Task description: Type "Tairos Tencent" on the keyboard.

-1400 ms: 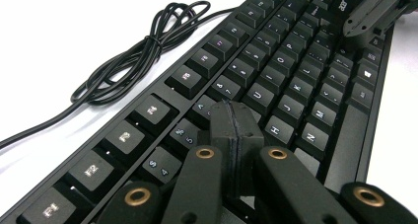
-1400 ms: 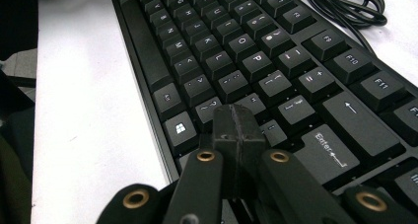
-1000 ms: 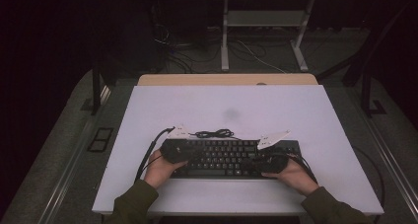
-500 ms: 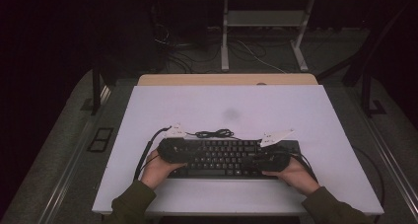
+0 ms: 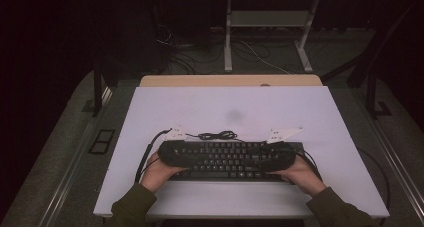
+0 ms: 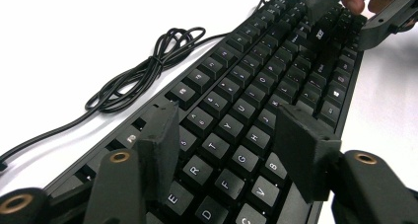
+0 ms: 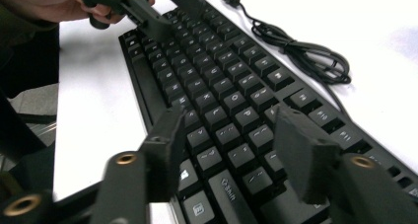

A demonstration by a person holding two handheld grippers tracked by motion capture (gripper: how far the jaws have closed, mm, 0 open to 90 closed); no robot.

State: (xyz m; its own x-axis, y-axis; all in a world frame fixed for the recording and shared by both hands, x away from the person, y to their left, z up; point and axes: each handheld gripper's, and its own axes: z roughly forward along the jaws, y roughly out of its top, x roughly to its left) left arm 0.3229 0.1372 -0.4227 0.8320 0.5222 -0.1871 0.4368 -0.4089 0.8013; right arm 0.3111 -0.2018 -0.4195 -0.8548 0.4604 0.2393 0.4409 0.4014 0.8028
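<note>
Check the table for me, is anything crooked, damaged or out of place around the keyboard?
Nothing stands out. The keyboard lies flat and square to the table edge, keys intact as far as visible. Its cable sits bundled just behind it.

The high view looks forward and down from above the person's side of the table [image 5: 220, 112]. The left gripper view rides just behind the left gripper [image 6: 224, 135], close over the keyboard [image 6: 256, 110], facing along it toward the right gripper [image 6: 365, 12]. The right gripper view faces the opposite way. Both share the keyboard and its coiled cable [image 7: 305, 51].
</note>
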